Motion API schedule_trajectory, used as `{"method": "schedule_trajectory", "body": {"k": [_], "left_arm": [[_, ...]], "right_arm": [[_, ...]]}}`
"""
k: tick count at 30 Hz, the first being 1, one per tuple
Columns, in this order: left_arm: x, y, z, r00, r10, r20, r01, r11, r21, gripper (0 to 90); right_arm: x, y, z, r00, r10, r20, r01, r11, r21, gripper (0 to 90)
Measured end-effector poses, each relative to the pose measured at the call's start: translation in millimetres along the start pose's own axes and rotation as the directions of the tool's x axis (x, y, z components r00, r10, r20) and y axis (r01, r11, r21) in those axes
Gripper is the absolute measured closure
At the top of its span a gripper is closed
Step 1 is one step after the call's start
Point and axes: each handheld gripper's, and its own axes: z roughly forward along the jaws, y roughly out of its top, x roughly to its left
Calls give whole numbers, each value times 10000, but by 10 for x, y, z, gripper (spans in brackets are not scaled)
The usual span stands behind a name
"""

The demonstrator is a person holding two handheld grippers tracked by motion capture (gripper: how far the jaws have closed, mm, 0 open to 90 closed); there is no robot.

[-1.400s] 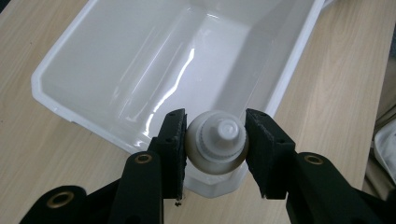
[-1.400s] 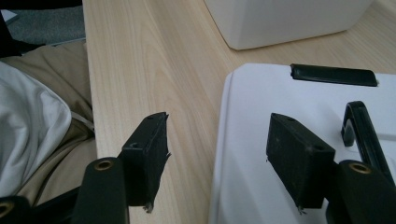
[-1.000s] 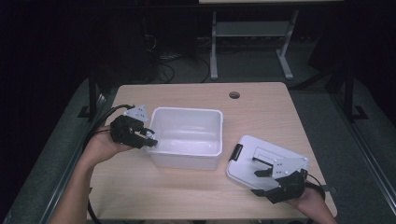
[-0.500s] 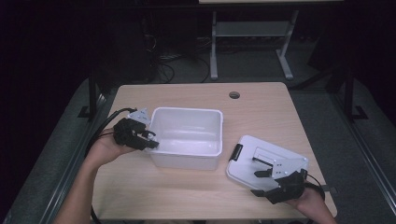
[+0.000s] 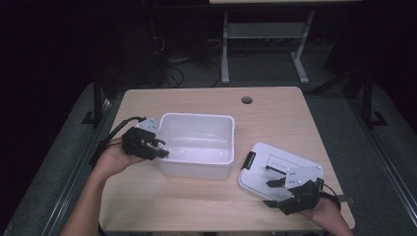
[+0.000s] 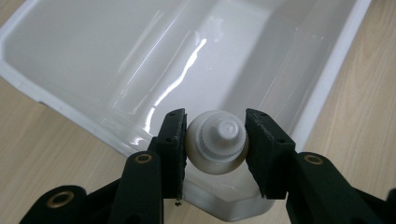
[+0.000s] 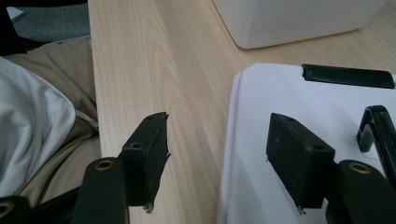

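A white plastic bin (image 5: 196, 142) stands open at the middle of the wooden table (image 5: 196, 206). My left gripper (image 5: 162, 149) is at the bin's left wall, shut on a small white round bottle (image 6: 215, 142) with a ribbed cap. In the left gripper view the bottle hangs over the bin's rim (image 6: 322, 84), and both pads (image 6: 176, 140) press its sides. The bin's white lid (image 5: 280, 169) lies flat to the right of the bin. My right gripper (image 5: 274, 177) stands open at the lid's near edge. One of its jaws is over the lid (image 7: 299, 98) and the other over bare table; it holds nothing.
The lid carries black latches (image 7: 345, 74) at its ends. The table has a round cable hole (image 5: 247, 100) at the back. The person's clothing (image 7: 32, 121) lies past the table's near edge. A metal stand (image 5: 260, 44) rises behind the table in the dark.
My left gripper has shifted slightly toward the near side along the bin's left wall, still shut on the bottle. The right gripper and the lid have stayed put.
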Motion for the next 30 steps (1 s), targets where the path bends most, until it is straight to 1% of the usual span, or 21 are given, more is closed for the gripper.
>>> {"method": "schedule_trajectory", "body": {"k": [10,18,20,25,27,29,30], "left_arm": [[15,23,50,10000,8,-44,-7,9999,120,598],[25,15,-10,9998,-90,-172,86,9998,-201,598],[22,8,-19,9999,-112,-126,109,9996,-251,601],[10,1,-61,9999,-74,-149,69,9995,-308,595],[-7,7,-84,9996,-108,-256,98,9992,-375,581],[-21,19,-120,9996,34,-282,-44,9994,-340,575],[-32,26,-139,9996,17,-273,-28,9992,-391,575]], "right_arm": [[-4,-5,-3,10000,-3,-7,3,10000,-18,379],[-2,-1,3,10000,-11,-22,11,10000,-36,378],[2,5,8,10000,-13,-38,13,10000,-37,377],[9,17,16,10000,-25,-19,25,10000,-52,377],[9,15,16,10000,-30,-11,30,10000,-43,377],[2,11,16,10000,-45,-2,45,10000,-50,376],[0,10,16,10000,-55,4,55,10000,-49,376]]}}
